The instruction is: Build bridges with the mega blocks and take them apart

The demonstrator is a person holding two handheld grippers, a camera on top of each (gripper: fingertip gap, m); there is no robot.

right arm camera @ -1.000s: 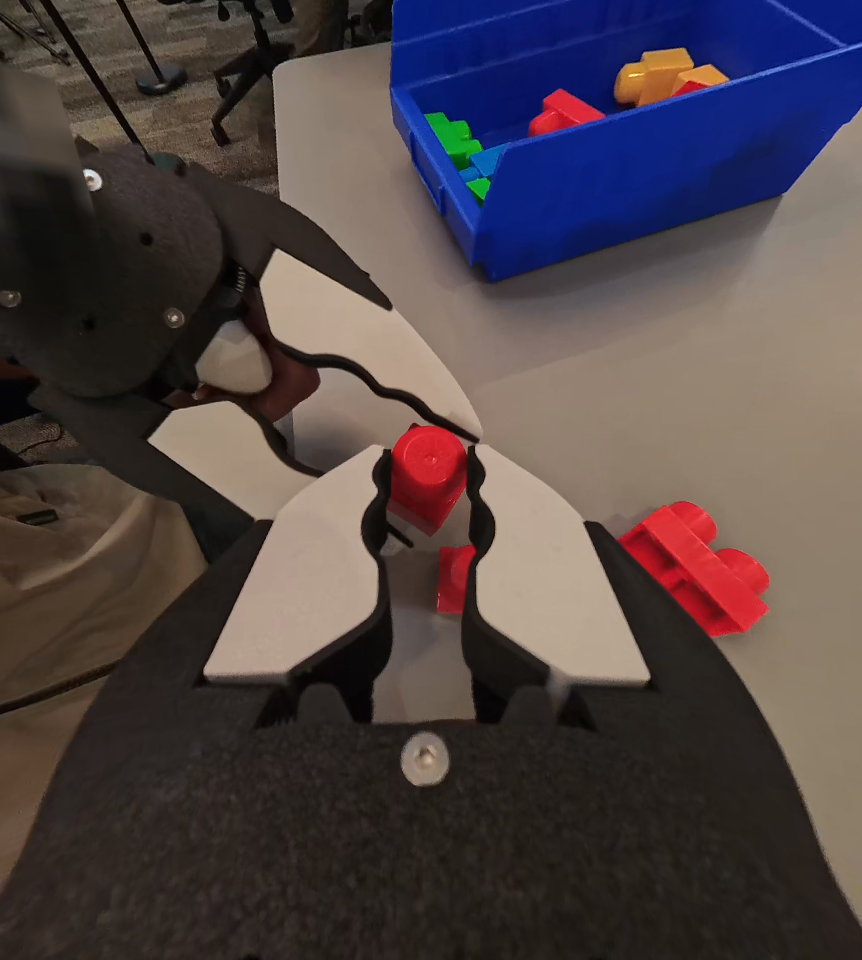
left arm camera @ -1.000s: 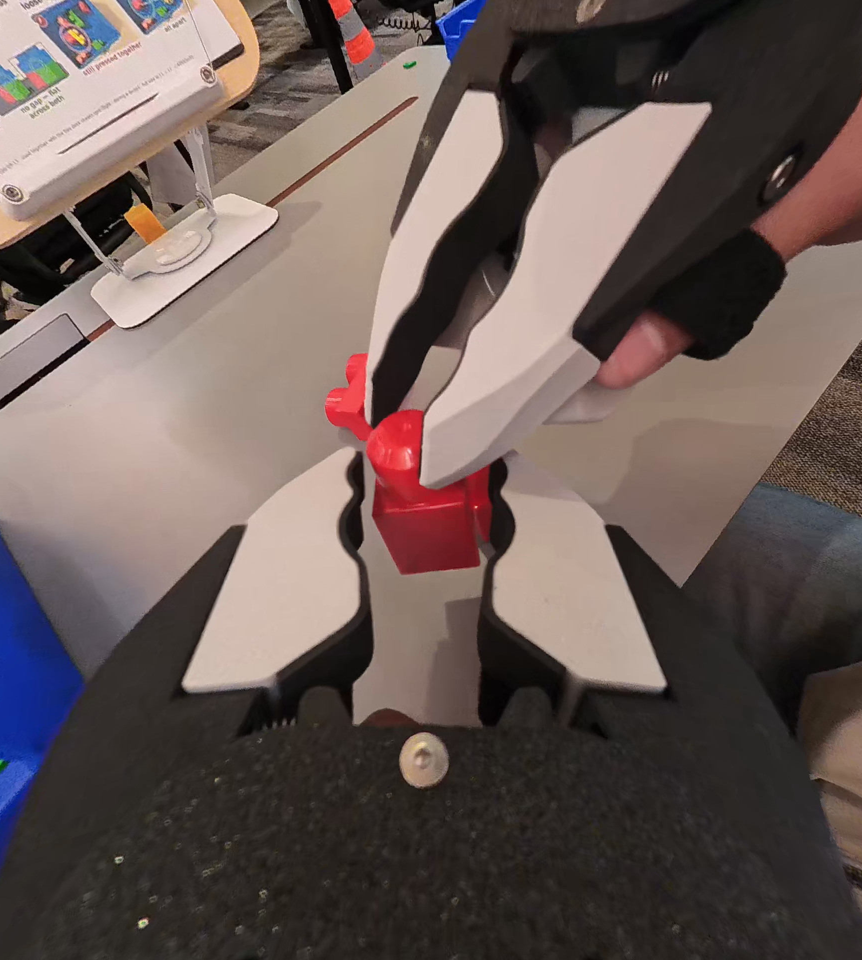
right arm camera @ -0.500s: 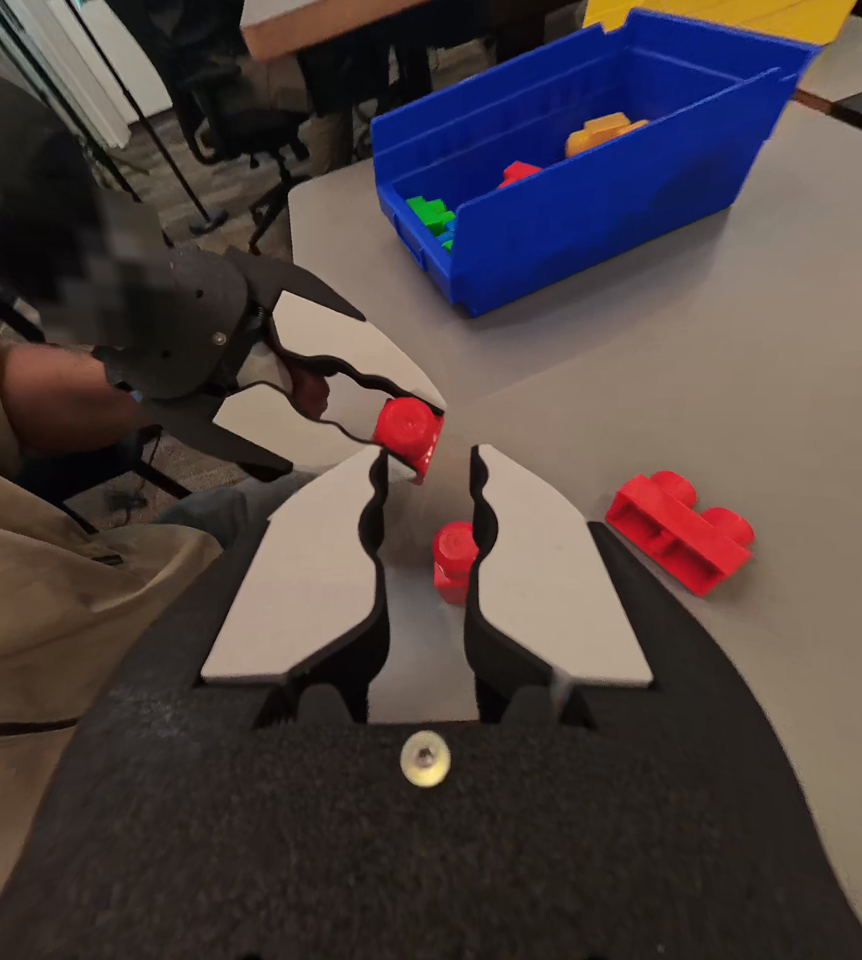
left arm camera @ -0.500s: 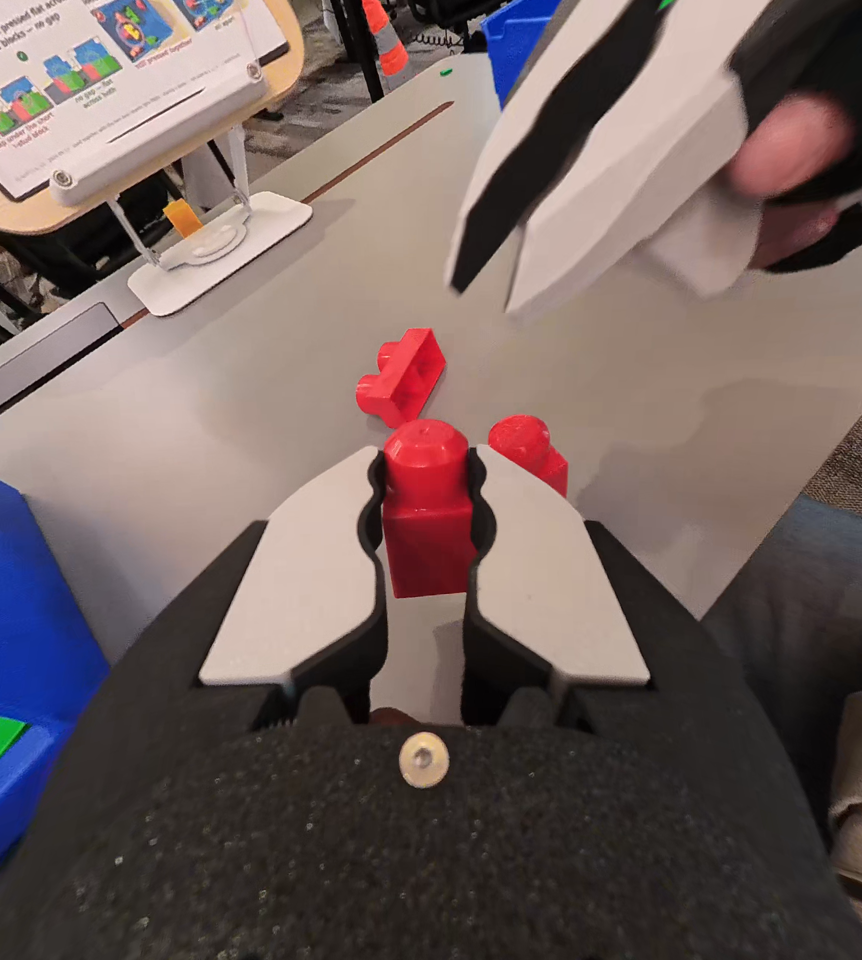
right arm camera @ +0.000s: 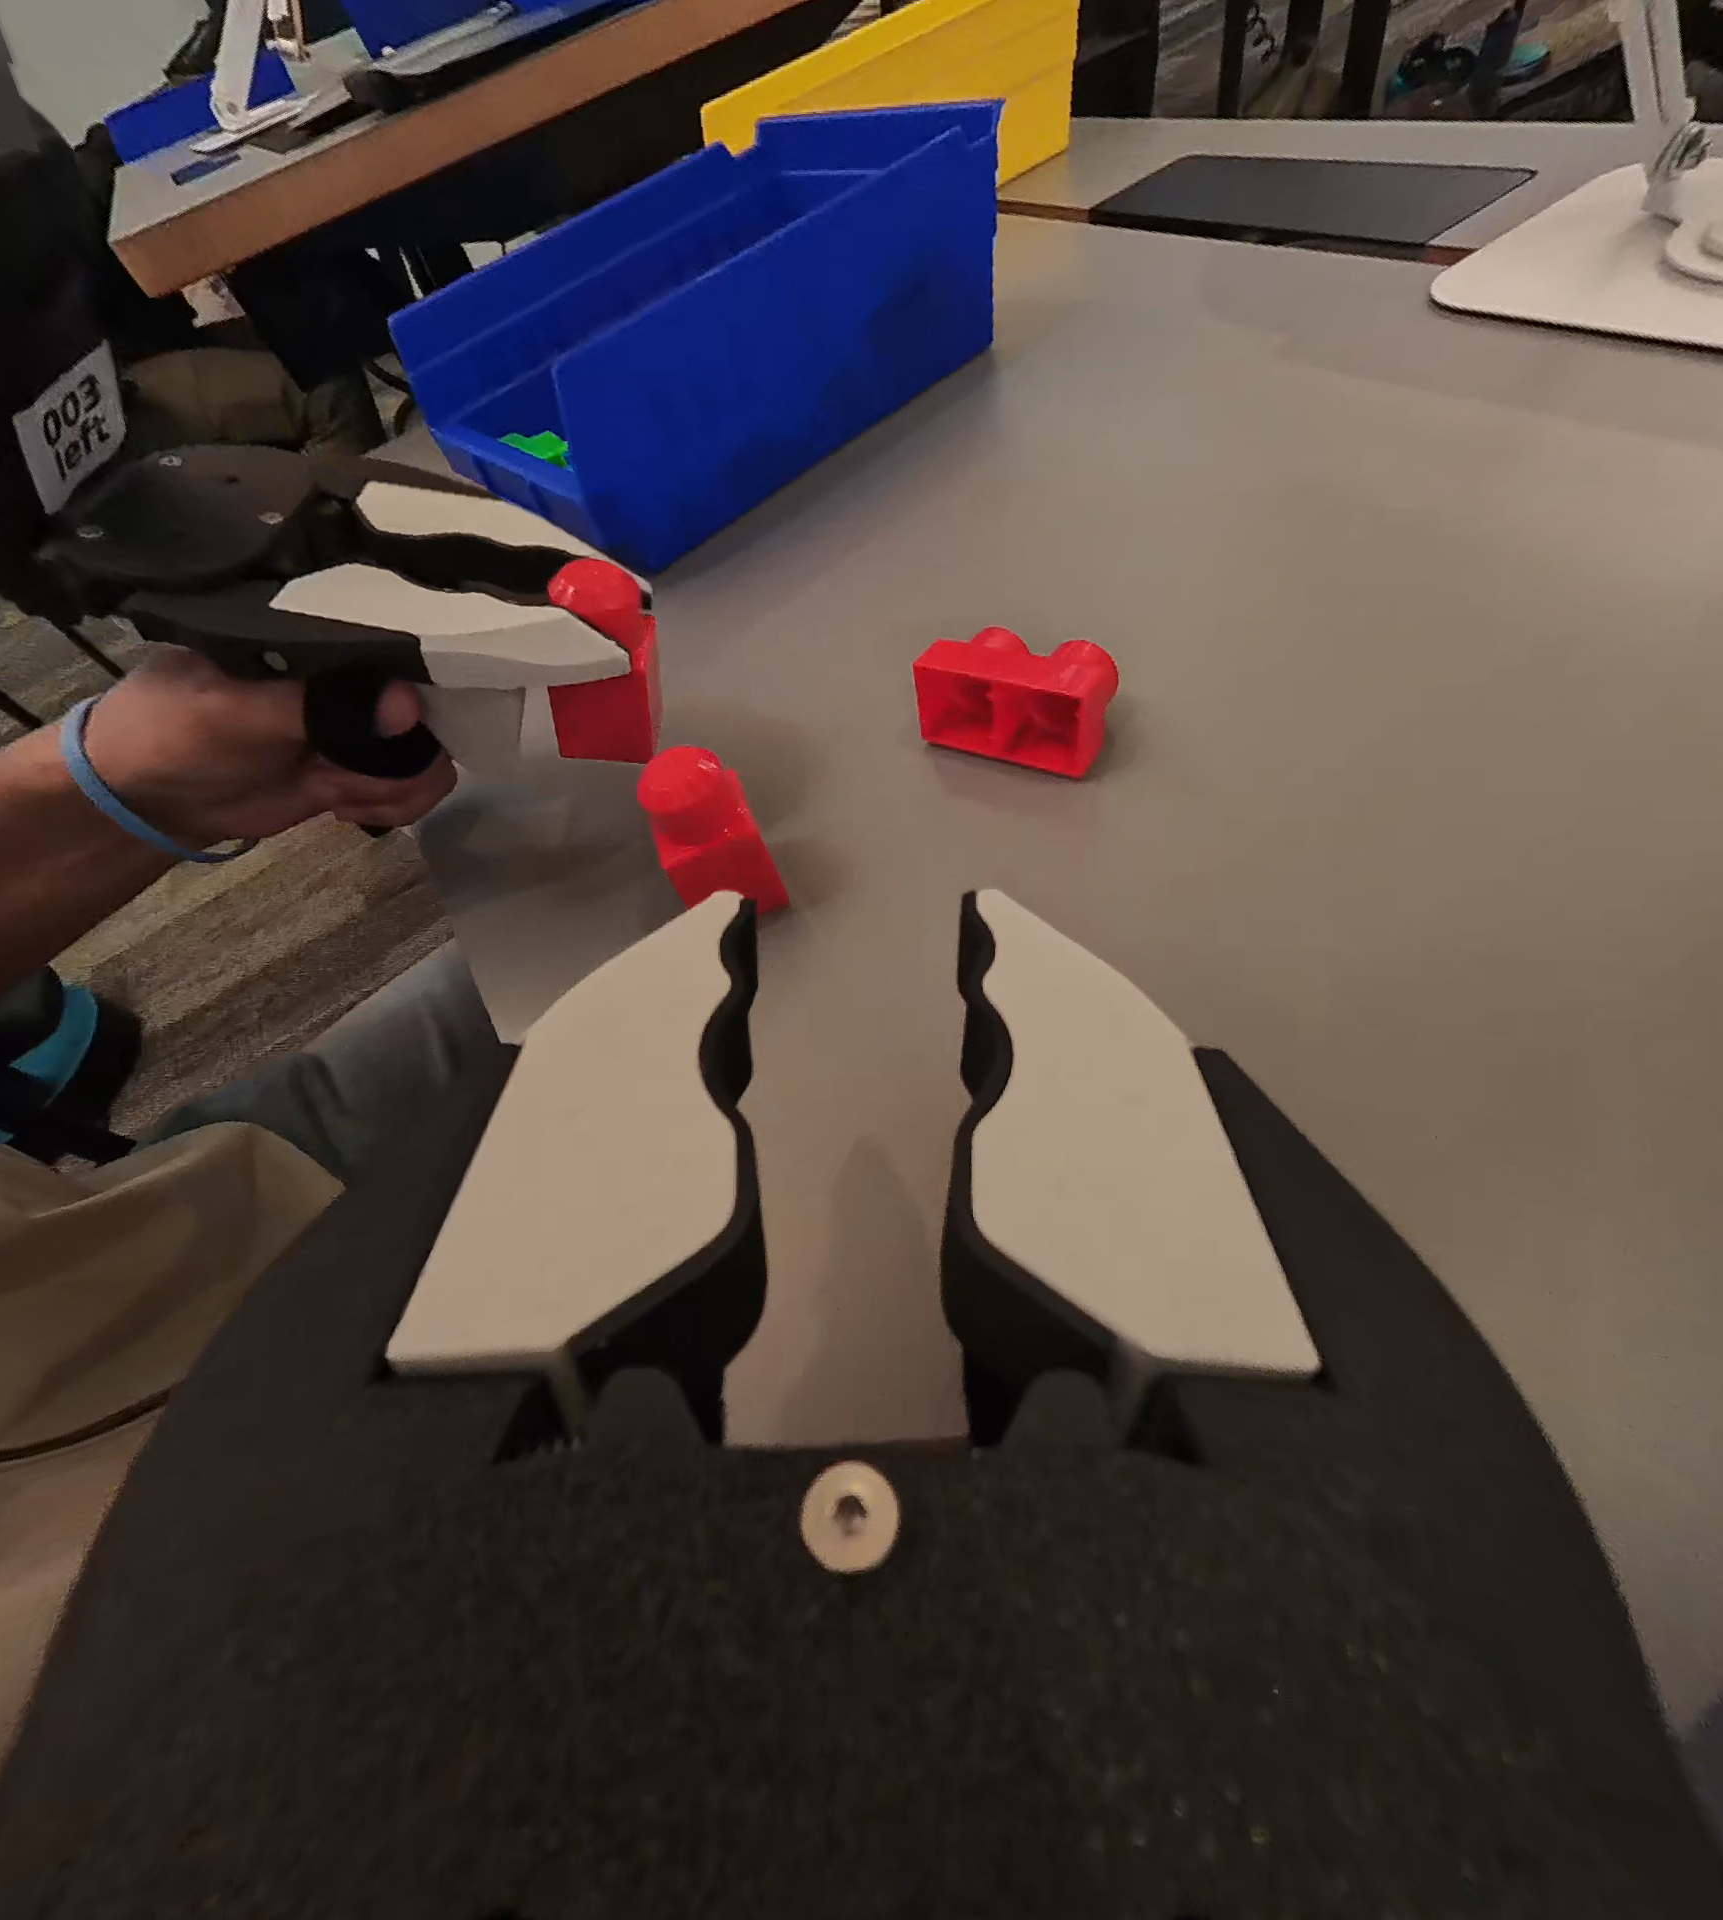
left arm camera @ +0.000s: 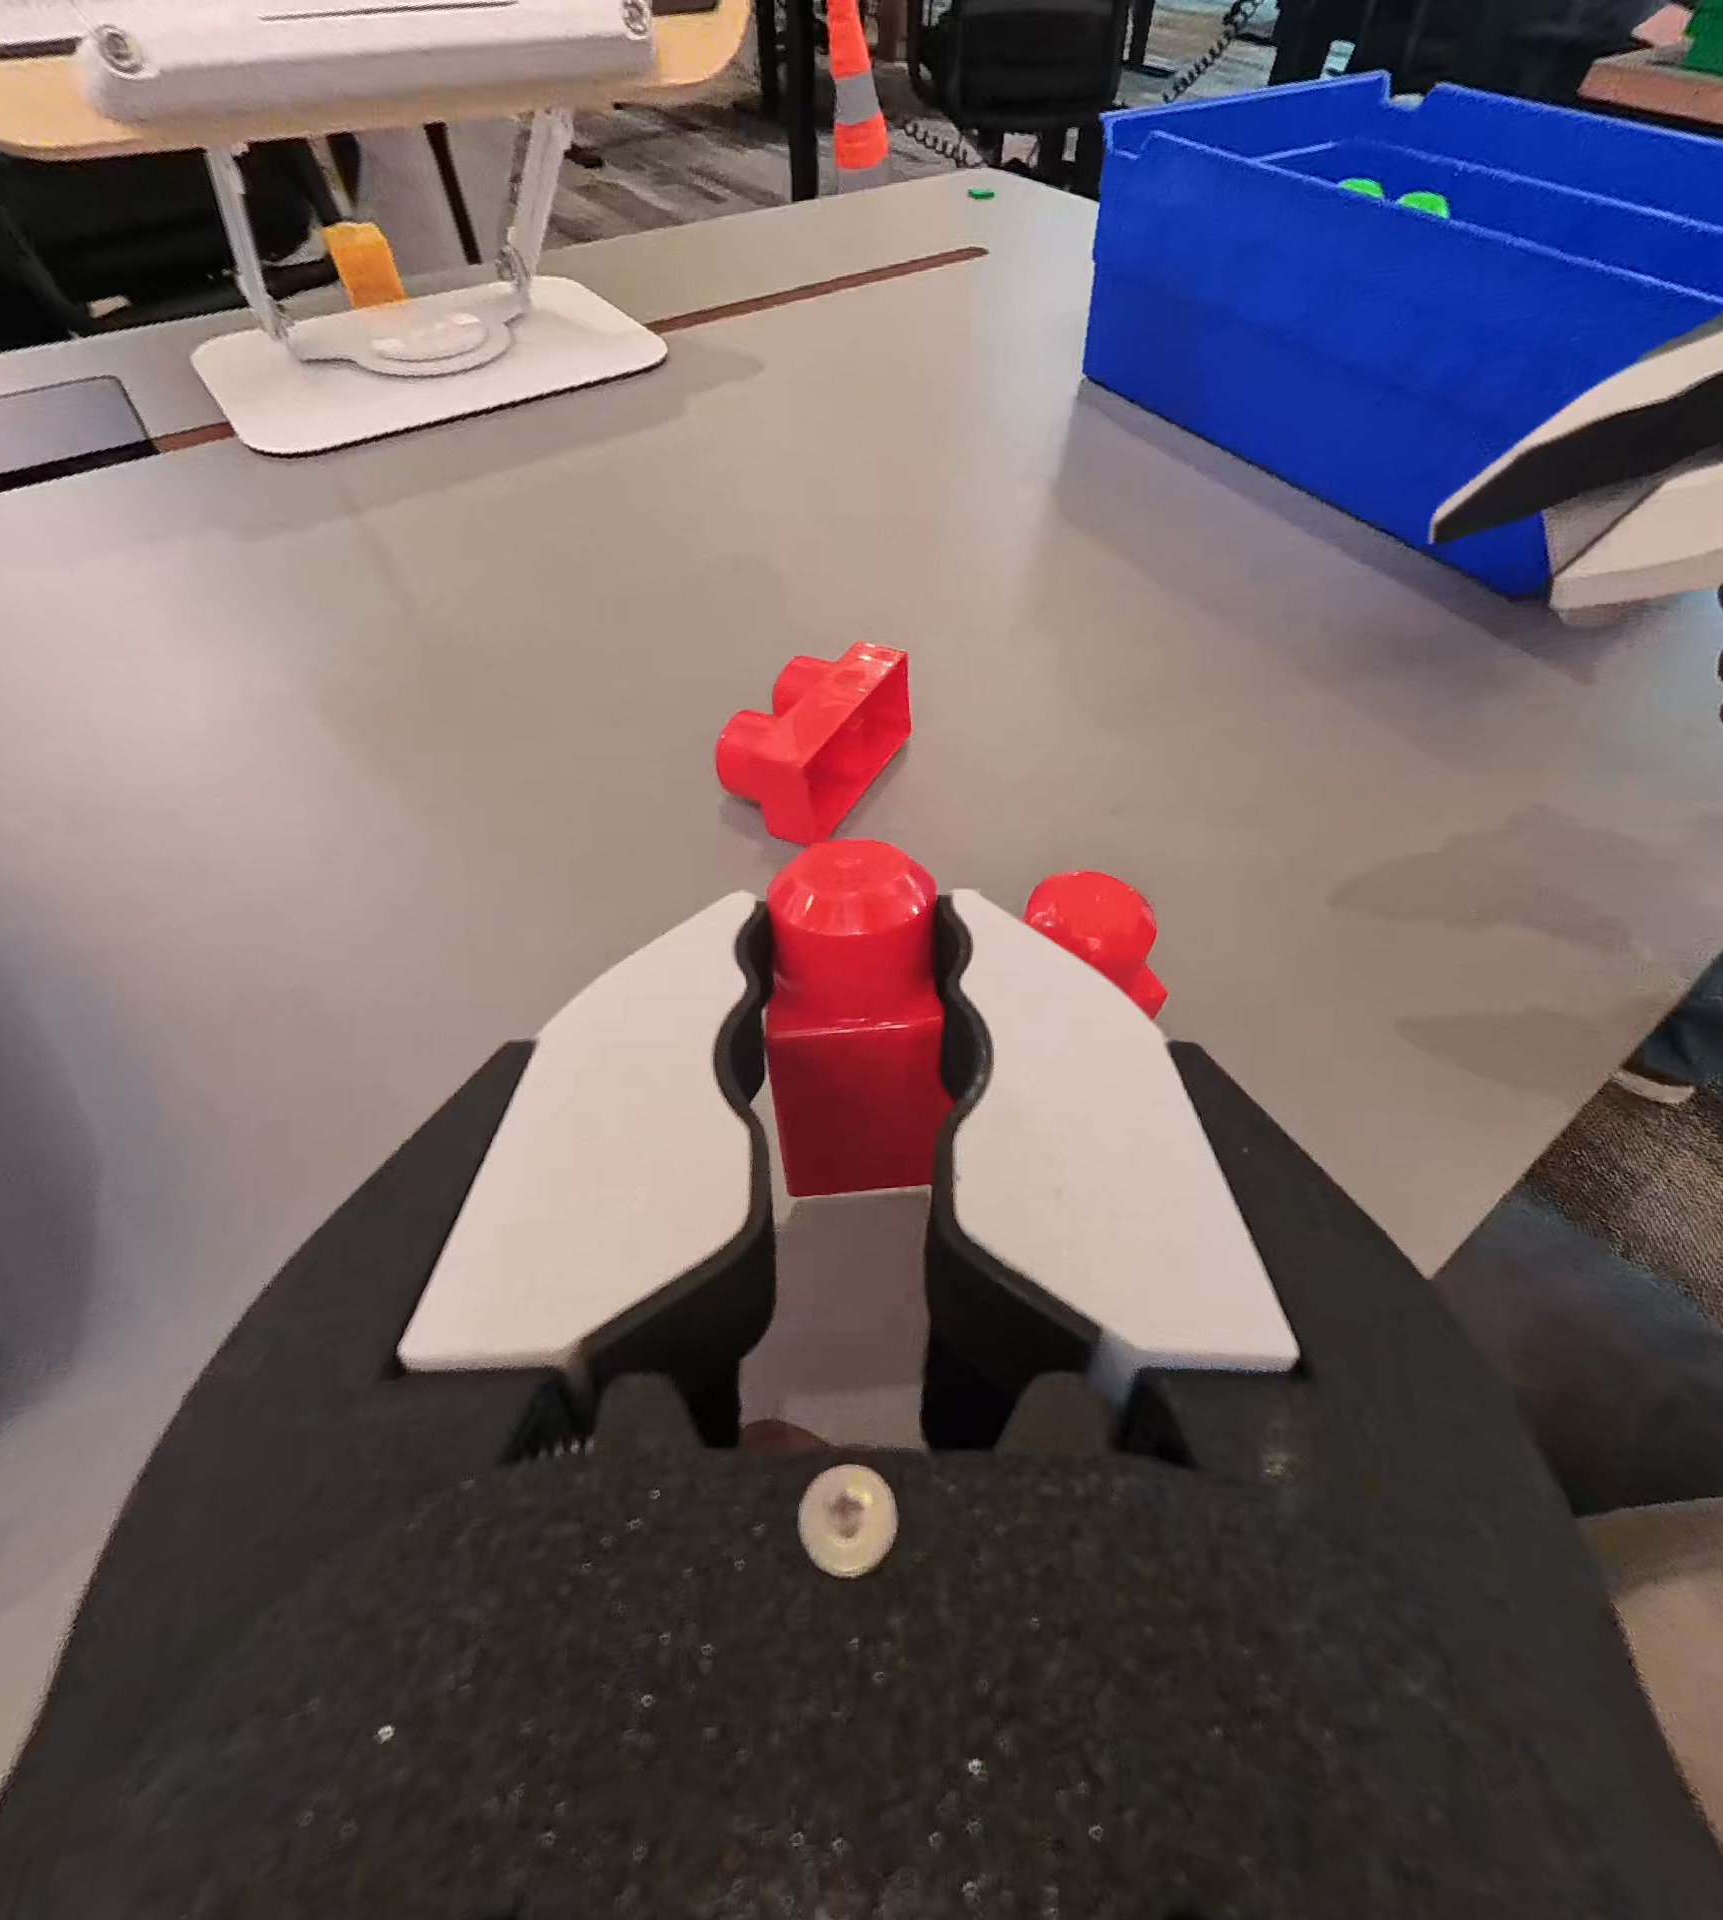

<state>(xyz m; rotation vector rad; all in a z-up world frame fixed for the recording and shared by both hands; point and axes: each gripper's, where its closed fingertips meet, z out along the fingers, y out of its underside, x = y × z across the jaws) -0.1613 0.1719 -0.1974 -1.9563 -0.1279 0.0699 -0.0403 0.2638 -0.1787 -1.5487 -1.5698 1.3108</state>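
Note:
My left gripper is shut on a red one-stud block, held upright just above the grey table. A second red one-stud block stands on the table just right of my left fingers. A red two-stud block lies on its side a little beyond. My right gripper is open and empty, above the table. From it I see the loose one-stud block by its left fingertip, the two-stud block ahead, and the left gripper holding its block.
A blue bin with green blocks stands at the far right in the left wrist view. Another blue bin sits behind the left gripper. A white stand base is at the table's back. The table edge and a person's lap are close by. The left gripper's tips are roughly 15 cm from the right gripper's.
The two one-stud blocks came apart. My right gripper let go of its block, opened and drew back to the right. That block now stands on the table; my left gripper kept its block.

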